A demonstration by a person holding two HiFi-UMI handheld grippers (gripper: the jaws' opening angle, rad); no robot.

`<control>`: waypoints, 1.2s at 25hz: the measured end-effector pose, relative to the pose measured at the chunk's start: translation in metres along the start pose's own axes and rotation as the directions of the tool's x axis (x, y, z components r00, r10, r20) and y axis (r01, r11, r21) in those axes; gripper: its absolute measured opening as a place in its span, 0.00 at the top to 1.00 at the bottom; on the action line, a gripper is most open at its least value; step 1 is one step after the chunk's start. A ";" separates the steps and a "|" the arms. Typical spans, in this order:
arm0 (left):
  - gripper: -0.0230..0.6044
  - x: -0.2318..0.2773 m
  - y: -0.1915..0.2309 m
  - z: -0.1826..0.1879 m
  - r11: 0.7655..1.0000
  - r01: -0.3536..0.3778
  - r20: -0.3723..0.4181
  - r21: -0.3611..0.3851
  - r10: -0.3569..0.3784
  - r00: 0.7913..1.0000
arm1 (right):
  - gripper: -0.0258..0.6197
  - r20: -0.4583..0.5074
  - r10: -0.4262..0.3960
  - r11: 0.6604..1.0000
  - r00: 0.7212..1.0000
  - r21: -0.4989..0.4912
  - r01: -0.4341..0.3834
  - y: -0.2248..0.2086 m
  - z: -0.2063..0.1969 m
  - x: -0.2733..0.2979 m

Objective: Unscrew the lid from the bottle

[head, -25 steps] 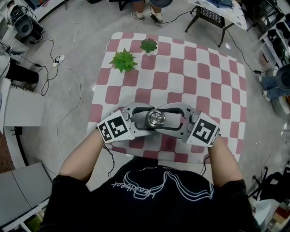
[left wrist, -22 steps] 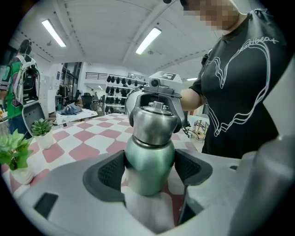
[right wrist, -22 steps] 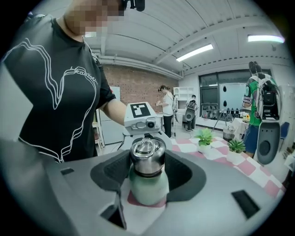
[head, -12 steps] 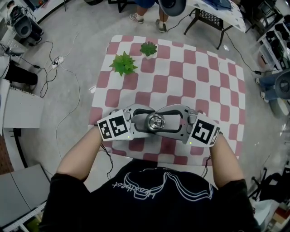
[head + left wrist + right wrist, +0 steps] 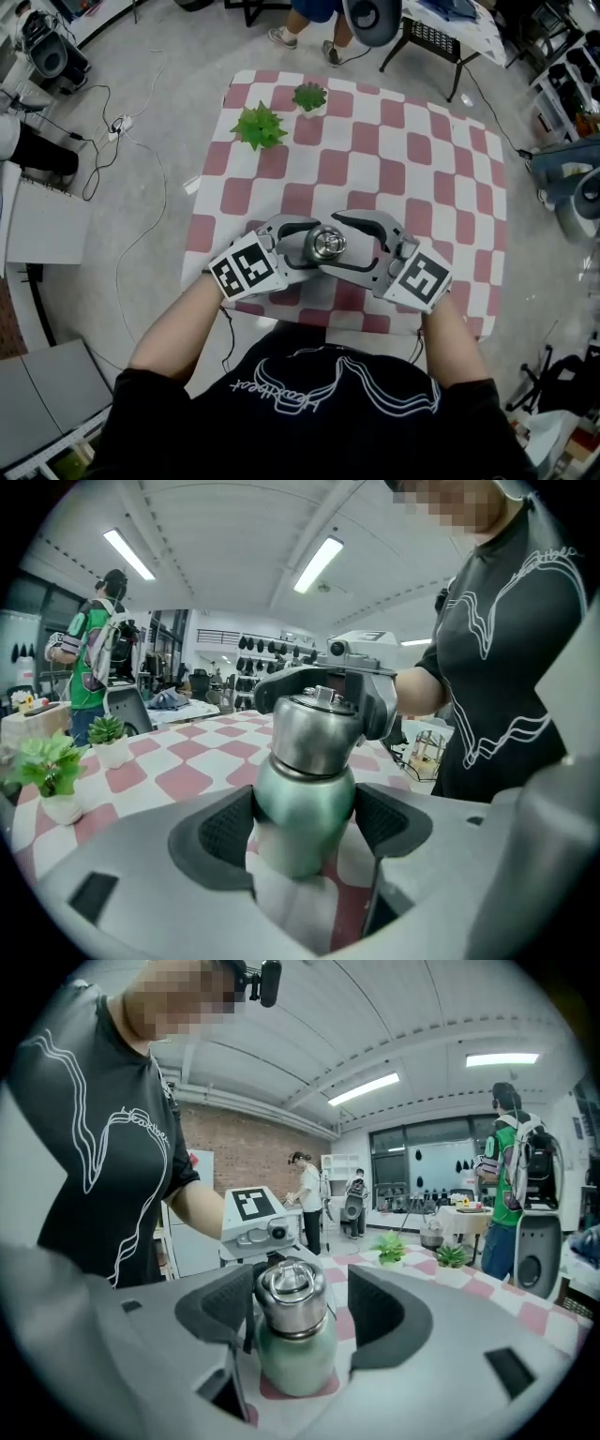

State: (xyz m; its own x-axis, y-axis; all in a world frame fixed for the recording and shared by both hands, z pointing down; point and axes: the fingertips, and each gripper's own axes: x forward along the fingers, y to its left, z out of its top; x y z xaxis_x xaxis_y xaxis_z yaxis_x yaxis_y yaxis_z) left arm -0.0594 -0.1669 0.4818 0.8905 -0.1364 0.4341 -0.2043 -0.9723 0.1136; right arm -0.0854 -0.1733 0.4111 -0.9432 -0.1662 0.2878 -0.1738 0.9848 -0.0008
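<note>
A pale green bottle (image 5: pixel 325 244) with a steel lid (image 5: pixel 291 1293) stands upright on the red-and-white checked table (image 5: pixel 375 150), near its front edge. My left gripper (image 5: pixel 305 829) is shut on the bottle's green body (image 5: pixel 305 803), with both dark pads pressed against it. My right gripper (image 5: pixel 300 1314) comes in from the opposite side at lid height. Its jaws are opening: the lid sits between them, and a clear gap shows on one side. In the head view the left gripper (image 5: pixel 302 249) and right gripper (image 5: pixel 345 242) meet around the lid.
Two small potted plants (image 5: pixel 256 125) (image 5: pixel 308 95) stand at the table's far left corner. A person (image 5: pixel 314 11) stands just beyond the far edge, beside a dark rack (image 5: pixel 436 37). Cables (image 5: pixel 122 122) lie on the floor to the left.
The right gripper's jaws have spread wider around the lid. Both grippers have turned slightly about the bottle, which stays where it was in the left gripper.
</note>
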 end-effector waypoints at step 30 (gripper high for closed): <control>0.42 0.004 0.003 -0.003 0.886 -0.399 0.030 -0.236 0.417 0.908 | 0.56 0.026 -0.295 0.952 0.955 0.096 0.291 0.002 -0.016 -0.004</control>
State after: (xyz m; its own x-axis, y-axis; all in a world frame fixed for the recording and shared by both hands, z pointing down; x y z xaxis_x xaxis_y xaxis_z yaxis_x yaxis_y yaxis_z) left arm -0.0577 -0.1703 0.4865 0.7361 -0.5350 0.4146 -0.6322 -0.7623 0.1386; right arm -0.0772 -0.1693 0.4257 -0.8569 -0.4506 0.2505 -0.4675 0.8840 -0.0092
